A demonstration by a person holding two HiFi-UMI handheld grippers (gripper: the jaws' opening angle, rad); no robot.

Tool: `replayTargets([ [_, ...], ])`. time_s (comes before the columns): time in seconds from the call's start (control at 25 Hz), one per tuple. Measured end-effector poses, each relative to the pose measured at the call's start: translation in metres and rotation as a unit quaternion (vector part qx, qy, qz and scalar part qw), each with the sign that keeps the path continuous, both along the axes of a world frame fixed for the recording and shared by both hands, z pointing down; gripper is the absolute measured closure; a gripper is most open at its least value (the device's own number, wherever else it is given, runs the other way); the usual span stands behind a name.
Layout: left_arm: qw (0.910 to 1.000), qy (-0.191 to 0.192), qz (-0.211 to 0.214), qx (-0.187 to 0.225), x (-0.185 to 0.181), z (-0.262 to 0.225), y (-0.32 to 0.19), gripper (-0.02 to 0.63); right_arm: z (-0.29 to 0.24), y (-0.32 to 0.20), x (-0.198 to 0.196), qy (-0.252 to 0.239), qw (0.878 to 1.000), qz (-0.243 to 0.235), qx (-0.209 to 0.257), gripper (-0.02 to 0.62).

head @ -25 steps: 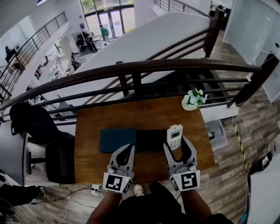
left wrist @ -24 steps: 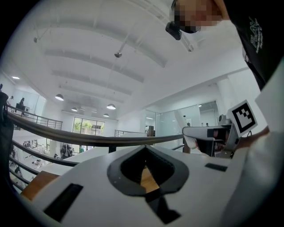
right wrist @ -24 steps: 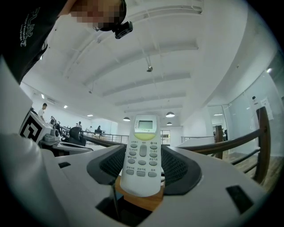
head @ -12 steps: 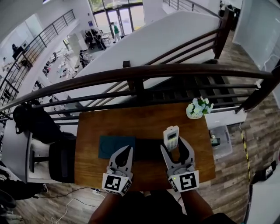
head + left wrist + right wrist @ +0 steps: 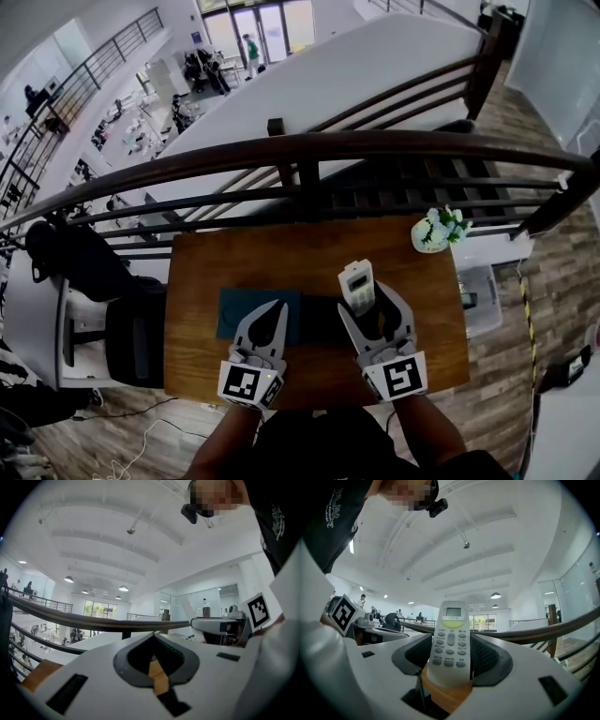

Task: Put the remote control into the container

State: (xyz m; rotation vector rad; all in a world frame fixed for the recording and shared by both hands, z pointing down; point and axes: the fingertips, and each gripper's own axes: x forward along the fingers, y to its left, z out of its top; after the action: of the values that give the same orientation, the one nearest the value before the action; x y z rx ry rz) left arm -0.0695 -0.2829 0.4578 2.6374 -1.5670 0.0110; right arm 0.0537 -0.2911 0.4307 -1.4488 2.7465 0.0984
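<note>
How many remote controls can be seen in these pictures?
1. The remote control is clamped between the jaws of the right gripper, above the wooden table. The left gripper is shut and holds nothing. No other remote shows.

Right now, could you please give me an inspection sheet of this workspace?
Surface: wooden table.
Job's things: remote control, held in the right claw; container, teal and black, flat on the table.
Clutter: pot of white flowers at the table's far right corner.
Grippers: left claw shut, empty; right claw shut on the remote control.
Cables: a thin cable on the floor, left.
Surroundings: dark railing beyond the table; black chair at left.
</note>
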Motion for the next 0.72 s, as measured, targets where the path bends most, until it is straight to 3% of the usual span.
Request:
replayTargets([
  [0.32, 0.9999, 0.005, -0.004, -0.008, -0.026, -0.007, -0.033, 0.600, 0.007, -0.024, -0.020, 0.021, 0.999, -0.026, -0.001, 0.336],
  [0.72, 0.9995, 0.007, -0.007, -0.029, -0.025, 0.009, -0.065, 0.600, 0.062, -0.050, -0.020, 0.083, 0.993, -0.045, -0.076, 0.336],
])
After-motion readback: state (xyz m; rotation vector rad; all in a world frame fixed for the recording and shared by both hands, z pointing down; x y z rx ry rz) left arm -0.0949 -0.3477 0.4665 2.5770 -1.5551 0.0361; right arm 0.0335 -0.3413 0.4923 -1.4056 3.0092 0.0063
